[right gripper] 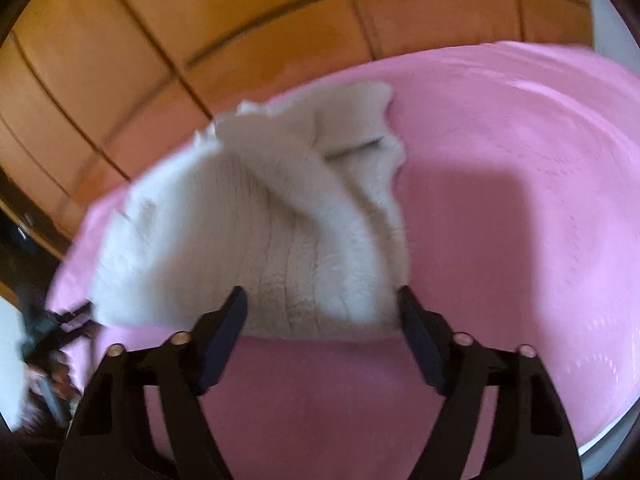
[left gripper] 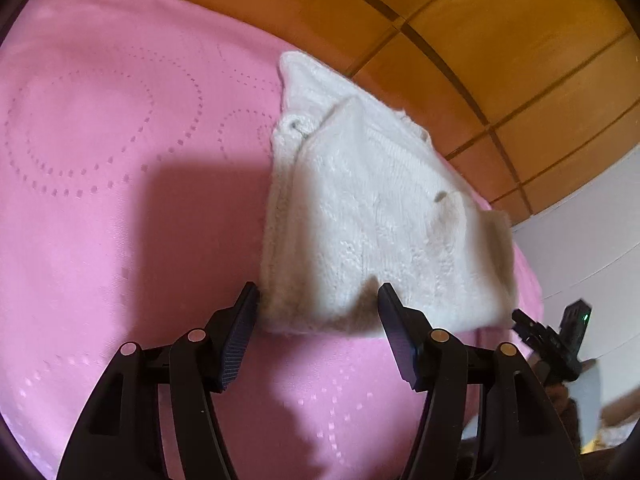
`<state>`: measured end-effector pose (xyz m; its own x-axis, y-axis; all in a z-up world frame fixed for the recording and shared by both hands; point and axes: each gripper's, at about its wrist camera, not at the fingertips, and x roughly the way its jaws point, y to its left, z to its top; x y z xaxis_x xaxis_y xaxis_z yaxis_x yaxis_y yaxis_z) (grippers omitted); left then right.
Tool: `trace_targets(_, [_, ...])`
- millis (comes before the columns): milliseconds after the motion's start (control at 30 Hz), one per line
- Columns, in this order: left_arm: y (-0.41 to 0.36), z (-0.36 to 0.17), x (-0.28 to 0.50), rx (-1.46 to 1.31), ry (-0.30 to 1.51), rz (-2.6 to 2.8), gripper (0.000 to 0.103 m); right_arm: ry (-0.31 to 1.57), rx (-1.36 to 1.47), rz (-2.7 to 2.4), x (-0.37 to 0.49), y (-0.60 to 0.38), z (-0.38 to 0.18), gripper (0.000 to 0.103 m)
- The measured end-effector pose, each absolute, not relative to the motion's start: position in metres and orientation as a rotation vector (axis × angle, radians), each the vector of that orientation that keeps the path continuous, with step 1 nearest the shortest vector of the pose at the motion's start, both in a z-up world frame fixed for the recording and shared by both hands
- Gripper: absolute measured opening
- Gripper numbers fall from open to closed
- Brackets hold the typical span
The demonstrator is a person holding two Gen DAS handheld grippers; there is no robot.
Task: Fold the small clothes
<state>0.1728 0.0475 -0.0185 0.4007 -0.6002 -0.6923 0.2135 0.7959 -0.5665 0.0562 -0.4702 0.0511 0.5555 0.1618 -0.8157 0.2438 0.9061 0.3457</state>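
Note:
A small white knitted garment (left gripper: 368,216) lies folded over on a pink cloth (left gripper: 100,200). In the left wrist view my left gripper (left gripper: 316,300) is open, its two fingers on either side of the garment's near edge, close to it. In the right wrist view the same garment (right gripper: 260,232) lies bunched and blurred, and my right gripper (right gripper: 320,304) is open with its fingers astride the near edge. The right gripper also shows at the right edge of the left wrist view (left gripper: 556,340), and the left gripper at the left edge of the right wrist view (right gripper: 56,328).
The pink cloth (right gripper: 500,200) covers a round table. Beyond it is an orange tiled floor (left gripper: 500,40), also in the right wrist view (right gripper: 200,32). A white surface (left gripper: 592,240) lies to the right.

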Motion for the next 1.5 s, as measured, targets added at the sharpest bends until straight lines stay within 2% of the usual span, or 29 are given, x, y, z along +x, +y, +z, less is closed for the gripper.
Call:
trace_targets(33, [0.044,-0.019,0.173,-0.41,1.035,-0.534,0.055,1.0,0.409,-0.068,0.061,-0.464,0.046,0.05])
trace_targets(67, [0.041,-0.019,0.174,-0.396,1.043,-0.539,0.044,1.0,0.395,-0.077,0.065,-0.462,0.043,0.029])
trace_targets(100, [0.038,-0.019,0.176,-0.381,1.068,-0.546,0.021,0.997,0.406,-0.082,0.066,-0.462,0.045,0.019])
trace_targets(133, [0.037,-0.018,0.175,-0.373,1.074,-0.547,0.017,1.0,0.447,-0.074,0.064,-0.466,0.048,0.016])
trace_targets(200, [0.039,-0.009,0.164,-0.344,1.041,-0.55,0.014,0.98,0.468,-0.066,0.059,-0.467,0.057,0.014])
trace_targets(433, [0.058,0.005,0.131,-0.393,1.02,-0.571,0.01,0.936,0.589,-0.012,0.013,-0.473,0.082,0.009])
trace_targets(667, [0.078,0.011,0.075,-0.396,1.049,-0.591,0.01,0.984,0.609,0.032,-0.036,-0.471,0.093,0.009])
trace_targets(833, [0.086,-0.004,0.052,-0.381,1.134,-0.541,0.013,1.087,0.577,0.023,-0.053,-0.469,0.075,0.01])
trace_targets(900, [0.087,-0.002,0.057,-0.358,1.129,-0.503,0.014,1.089,0.514,-0.019,-0.047,-0.467,0.078,0.015])
trace_targets(1000, [0.09,0.011,0.069,-0.339,1.078,-0.465,0.033,1.036,0.406,-0.092,-0.037,-0.466,0.095,0.03])
trace_targets(1067, [0.093,0.02,0.075,-0.33,1.041,-0.47,0.039,0.981,0.334,-0.077,-0.024,-0.454,0.111,0.052])
trace_targets(1133, [0.081,0.03,0.088,-0.283,1.007,-0.467,0.044,0.952,0.254,-0.039,-0.008,-0.434,0.119,0.06])
trace_targets(1200, [0.077,0.033,0.098,-0.248,0.989,-0.474,0.048,0.946,0.15,-0.01,0.011,-0.409,0.116,0.059])
trace_targets(1400, [0.041,0.041,0.122,-0.086,0.965,-0.498,0.048,0.953,-0.103,0.057,0.04,-0.356,0.093,0.059])
trace_targets(1500, [0.031,0.03,0.131,-0.05,0.989,-0.527,0.048,0.984,-0.133,0.034,0.052,-0.362,0.074,0.057])
